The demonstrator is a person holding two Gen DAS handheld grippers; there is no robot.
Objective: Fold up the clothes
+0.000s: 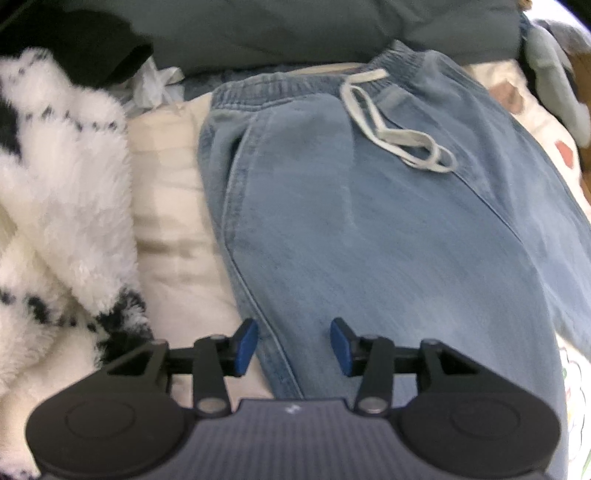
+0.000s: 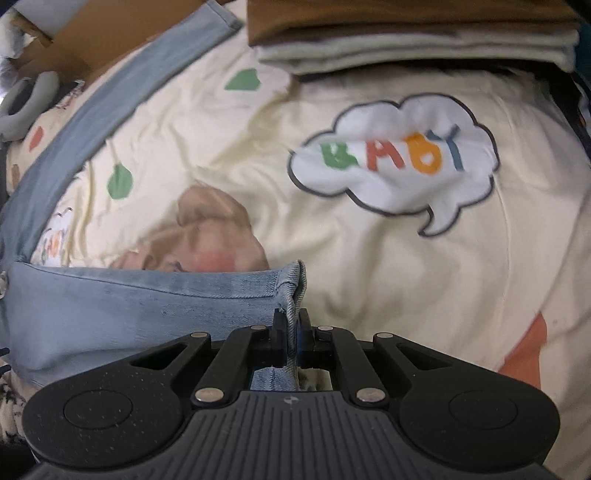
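Light blue denim trousers (image 1: pixel 369 221) with an elastic waist and a white drawstring (image 1: pixel 391 129) lie flat on the bed in the left wrist view. My left gripper (image 1: pixel 294 345) is open, its blue pads (image 1: pixel 246 347) just above the trousers' left seam, holding nothing. In the right wrist view my right gripper (image 2: pixel 291 334) is shut on the hem corner of a trouser leg (image 2: pixel 147 295). The other leg (image 2: pixel 110 110) runs diagonally up the left side.
A fluffy white and black blanket (image 1: pixel 62 184) lies left of the trousers. A dark grey cushion (image 1: pixel 295 29) is behind the waist. A cream bedsheet with a "BABY" cloud print (image 2: pixel 395 155) lies under everything. Folded brown and grey clothes (image 2: pixel 413 37) are stacked at the far edge.
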